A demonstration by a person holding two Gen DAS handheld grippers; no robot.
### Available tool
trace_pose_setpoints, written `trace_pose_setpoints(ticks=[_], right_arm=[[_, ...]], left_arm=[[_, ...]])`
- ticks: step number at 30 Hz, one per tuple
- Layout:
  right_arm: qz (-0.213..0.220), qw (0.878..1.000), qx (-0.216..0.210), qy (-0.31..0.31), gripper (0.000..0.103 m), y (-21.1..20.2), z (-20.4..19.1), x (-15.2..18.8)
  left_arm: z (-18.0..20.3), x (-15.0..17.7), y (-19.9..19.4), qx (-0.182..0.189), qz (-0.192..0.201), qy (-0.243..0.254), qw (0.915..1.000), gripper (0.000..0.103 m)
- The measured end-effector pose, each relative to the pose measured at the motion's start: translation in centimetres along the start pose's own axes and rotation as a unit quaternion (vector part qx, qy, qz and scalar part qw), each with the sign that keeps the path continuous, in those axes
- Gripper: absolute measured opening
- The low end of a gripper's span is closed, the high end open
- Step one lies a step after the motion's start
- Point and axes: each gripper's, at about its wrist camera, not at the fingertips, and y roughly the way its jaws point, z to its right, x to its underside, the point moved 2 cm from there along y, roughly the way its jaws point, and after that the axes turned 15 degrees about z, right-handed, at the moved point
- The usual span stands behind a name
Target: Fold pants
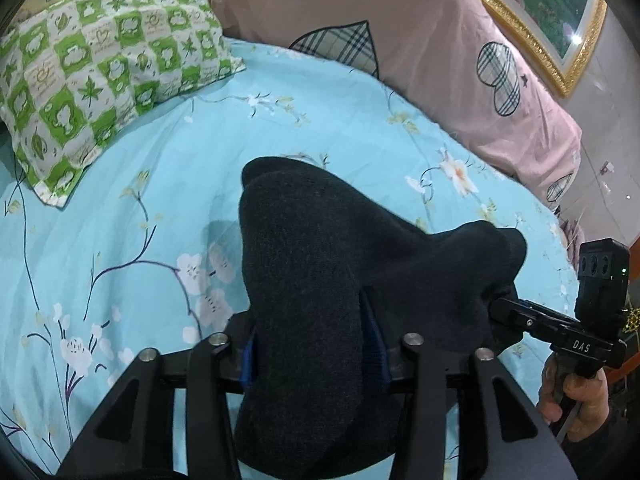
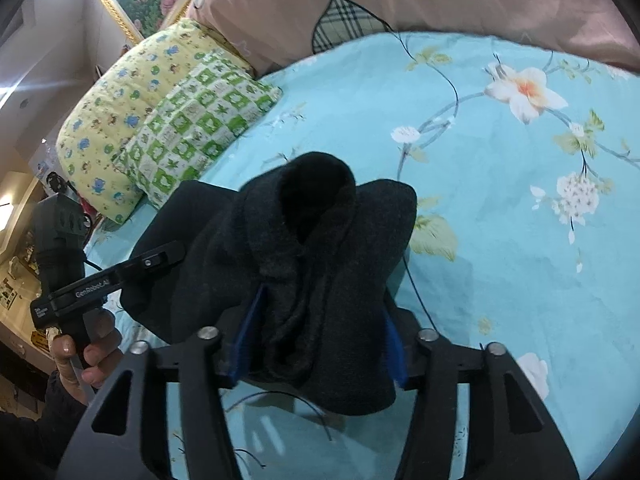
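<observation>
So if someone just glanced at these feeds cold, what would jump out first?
The dark pants, bunched in a heap between both grippers over the turquoise floral bedsheet. Next, the green-checked pillow at the bed's far left corner, with the pink quilt heaped along the far edge below a gold-framed picture.

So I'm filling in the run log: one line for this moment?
stage: folding | pants: dark, bunched above bedsheet | left tool: cloth between fingers | right tool: same
</observation>
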Motion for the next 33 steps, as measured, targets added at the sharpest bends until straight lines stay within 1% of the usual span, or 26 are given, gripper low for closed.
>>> trace_pose_setpoints(ticks=[4, 5, 6, 8, 10, 15, 17, 18, 20, 23, 25, 27, 29, 33], right_arm=[[-0.002, 1.0, 0.006, 0.007, 0.07, 0.2, 1.3, 0.6], [-0.001, 1.0, 0.005, 0.011, 0.071, 0.2, 1.7, 0.7], [0.0, 1.0, 0.004, 0.014, 0.072, 0.3, 1.8, 0.8], [0.002, 1.0, 0.004, 0.017, 0.075, 0.3, 2.2, 0.9], [0.004, 1.0, 0.005, 0.018, 0.076, 0.3, 2.4, 1.0], [0.006, 1.0, 0.013, 0.013, 0.079, -0.2, 1.9, 0.9], [0.008, 1.0, 0.02, 0.008, 0.079, -0.5, 1.5, 0.8], [0.009, 1.0, 0.022, 0.007, 0.08, -0.6, 1.5, 0.9], [0.01, 1.0, 0.027, 0.002, 0.084, -0.9, 1.2, 1.0], [0.01, 1.0, 0.029, -0.006, 0.086, -1.3, 0.7, 1.2], [0.019, 1.0, 0.019, -0.01, 0.087, -2.0, 0.1, 1.3], [0.029, 0.999, 0.01, -0.016, 0.092, -2.7, -0.5, 1.3], [0.037, 0.999, 0.005, -0.024, 0.096, -3.3, -1.0, 1.5], [0.044, 0.998, -0.002, -0.048, 0.099, -4.3, -2.3, 2.1]], left_arm=[[-0.2, 0.6, 0.4, -0.004, -0.003, 0.01, 0.9999, 0.056], [-0.2, 0.7, 0.6, -0.004, -0.003, 0.012, 0.9999, 0.057], [-0.2, 0.8, 0.8, -0.005, -0.005, 0.015, 0.9999, 0.058], [-0.4, 1.0, 1.2, -0.009, -0.008, 0.014, 0.9998, 0.063], [-0.5, 1.0, 1.0, -0.011, -0.006, 0.012, 0.9999, 0.064], [-0.2, 1.0, 0.1, -0.034, 0.0, 0.022, 0.9992, 0.073], [-0.1, 1.1, -0.4, -0.038, 0.002, 0.021, 0.9991, 0.074], [-0.1, 1.2, -0.7, -0.037, 0.002, 0.02, 0.9991, 0.075], [0.0, 1.4, -1.2, -0.037, -0.003, 0.018, 0.9991, 0.079], [0.1, 1.6, -2.3, -0.045, 0.002, 0.023, 0.9987, 0.079], [0.2, 1.8, -3.1, -0.049, 0.008, 0.028, 0.9984, 0.08], [0.3, 2.0, -3.9, -0.052, 0.013, 0.029, 0.9982, 0.08], [0.4, 2.4, -4.2, -0.053, 0.008, 0.031, 0.9981, 0.081], [0.7, 3.5, -4.8, -0.064, -0.001, 0.04, 0.9972, 0.081]])
